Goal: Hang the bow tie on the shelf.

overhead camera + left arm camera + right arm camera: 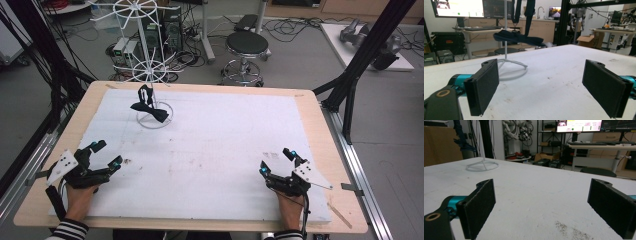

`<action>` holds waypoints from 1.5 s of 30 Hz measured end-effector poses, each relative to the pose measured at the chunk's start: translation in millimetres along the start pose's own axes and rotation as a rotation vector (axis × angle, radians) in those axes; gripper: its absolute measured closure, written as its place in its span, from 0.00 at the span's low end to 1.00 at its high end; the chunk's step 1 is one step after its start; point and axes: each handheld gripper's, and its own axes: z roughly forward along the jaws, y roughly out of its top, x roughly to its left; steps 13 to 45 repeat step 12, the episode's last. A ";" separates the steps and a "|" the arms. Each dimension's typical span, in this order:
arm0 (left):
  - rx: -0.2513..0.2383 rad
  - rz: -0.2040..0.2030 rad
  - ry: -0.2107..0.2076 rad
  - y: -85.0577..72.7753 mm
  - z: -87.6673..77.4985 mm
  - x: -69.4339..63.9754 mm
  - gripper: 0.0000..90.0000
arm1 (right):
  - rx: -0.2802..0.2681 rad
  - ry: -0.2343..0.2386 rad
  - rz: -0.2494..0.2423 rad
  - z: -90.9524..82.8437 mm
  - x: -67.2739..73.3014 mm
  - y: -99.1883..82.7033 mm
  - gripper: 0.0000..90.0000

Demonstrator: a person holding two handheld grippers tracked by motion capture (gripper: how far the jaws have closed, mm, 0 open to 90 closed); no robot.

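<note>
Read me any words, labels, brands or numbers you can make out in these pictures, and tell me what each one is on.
No text can be read.
Monitor behind the table: lines on the screen, too blurred to read.
Cardboard box in the left gripper view: dark print on its side, too blurred to read.
Monitor in the right gripper view: coloured bars and marks, too small to read.
Grippers, white rack, dark cloth: no lettering visible.

The high view looks forward and down from above the person's side, taking in the whole white table (210, 150) from some way off. The left gripper view sits low, just above the table, facing the wire stand (506, 62) nearby. The right gripper view, equally low, faces the same stand (482, 165) from farther off. All three share the stand (152, 112) and the table's surface.
</note>
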 end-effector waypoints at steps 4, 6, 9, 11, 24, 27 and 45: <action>0.006 0.024 -0.001 -1.2 1.8 -2.5 0.16 | 0.001 -0.006 0.006 -0.3 0.4 0.0 0.08; 0.015 0.032 0.003 -1.2 2.7 -3.5 0.16 | -0.001 -0.005 0.009 -0.4 0.5 0.0 0.08; 0.009 0.031 0.008 -1.5 2.0 -3.6 0.16 | -0.003 -0.002 -0.002 -0.6 0.4 -0.2 0.08; 0.007 0.032 0.012 -1.5 1.9 -4.2 0.16 | -0.004 -0.002 -0.003 -0.6 0.5 -0.2 0.08; 0.007 0.033 0.013 -1.5 1.8 -4.2 0.16 | -0.001 -0.003 0.005 -0.8 0.7 -0.2 0.08; 0.007 0.033 0.013 -1.5 1.8 -4.2 0.16 | -0.001 -0.003 0.005 -0.8 0.7 -0.2 0.08; 0.007 0.033 0.013 -1.5 1.8 -4.2 0.16 | -0.001 -0.003 0.005 -0.8 0.7 -0.2 0.08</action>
